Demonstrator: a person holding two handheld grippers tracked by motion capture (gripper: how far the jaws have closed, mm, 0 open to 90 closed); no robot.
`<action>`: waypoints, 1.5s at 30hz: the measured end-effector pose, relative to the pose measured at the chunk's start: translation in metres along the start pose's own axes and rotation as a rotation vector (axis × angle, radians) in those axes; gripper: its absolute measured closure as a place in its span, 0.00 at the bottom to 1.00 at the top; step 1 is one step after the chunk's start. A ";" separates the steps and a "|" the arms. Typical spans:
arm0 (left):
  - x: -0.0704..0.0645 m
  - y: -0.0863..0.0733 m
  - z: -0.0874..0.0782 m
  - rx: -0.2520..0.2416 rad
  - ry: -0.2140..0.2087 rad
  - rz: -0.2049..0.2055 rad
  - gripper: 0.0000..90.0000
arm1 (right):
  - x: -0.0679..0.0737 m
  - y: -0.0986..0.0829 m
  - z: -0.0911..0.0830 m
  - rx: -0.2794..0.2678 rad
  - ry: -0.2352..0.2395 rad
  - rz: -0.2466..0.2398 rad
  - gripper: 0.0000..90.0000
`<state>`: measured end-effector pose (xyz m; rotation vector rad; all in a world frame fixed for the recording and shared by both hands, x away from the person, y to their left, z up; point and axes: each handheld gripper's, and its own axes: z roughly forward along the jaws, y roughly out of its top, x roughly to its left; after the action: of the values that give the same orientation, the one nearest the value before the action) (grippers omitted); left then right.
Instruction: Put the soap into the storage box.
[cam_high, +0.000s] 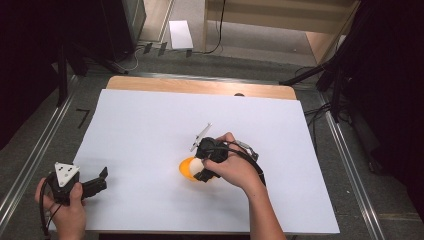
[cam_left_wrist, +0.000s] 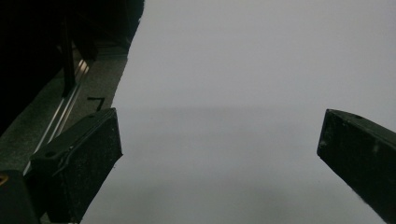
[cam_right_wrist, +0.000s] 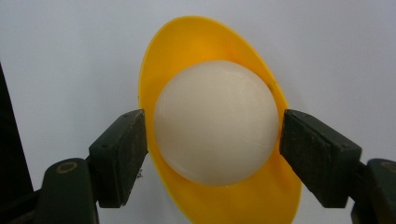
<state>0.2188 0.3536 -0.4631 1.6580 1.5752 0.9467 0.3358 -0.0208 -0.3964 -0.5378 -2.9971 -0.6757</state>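
Observation:
A white ball (cam_right_wrist: 215, 122) sits in a shallow yellow dish (cam_right_wrist: 201, 35) on the white table cover. My right gripper (cam_right_wrist: 214, 128) has one jaw on each side of the ball, with the pads (cam_right_wrist: 123, 154) against its sides, so it is shut on the ball. In the high view the right gripper (cam_high: 201, 167) comes down over the dish (cam_high: 186, 169) near the middle front of the table. My left gripper (cam_high: 101, 180) rests at the front left corner. Its jaws are open with nothing between them, and the left gripper (cam_left_wrist: 219, 135) faces bare white cover.
The white cover (cam_high: 150, 115) spreads over a wooden table (cam_high: 200, 86). Metal rails (cam_high: 30, 160) run along both sides. Dark stands and cables (cam_high: 325, 75) sit at the back right, and a white box (cam_high: 180, 34) lies on the floor beyond.

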 end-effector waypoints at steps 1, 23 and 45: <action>0.000 0.000 0.000 -0.001 -0.001 -0.001 0.00 | -0.001 -0.001 -0.002 -0.005 0.005 0.004 0.27; 0.000 0.000 0.000 -0.007 -0.002 -0.010 0.00 | -0.028 -0.047 -0.027 -0.113 -0.092 0.172 0.00; -0.001 0.000 0.000 -0.004 0.005 0.002 0.00 | -0.038 -0.093 -0.042 -0.145 -0.121 0.265 0.00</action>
<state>0.2186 0.3523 -0.4635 1.6562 1.5741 0.9557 0.3383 -0.1293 -0.4005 -0.9962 -2.9174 -0.8697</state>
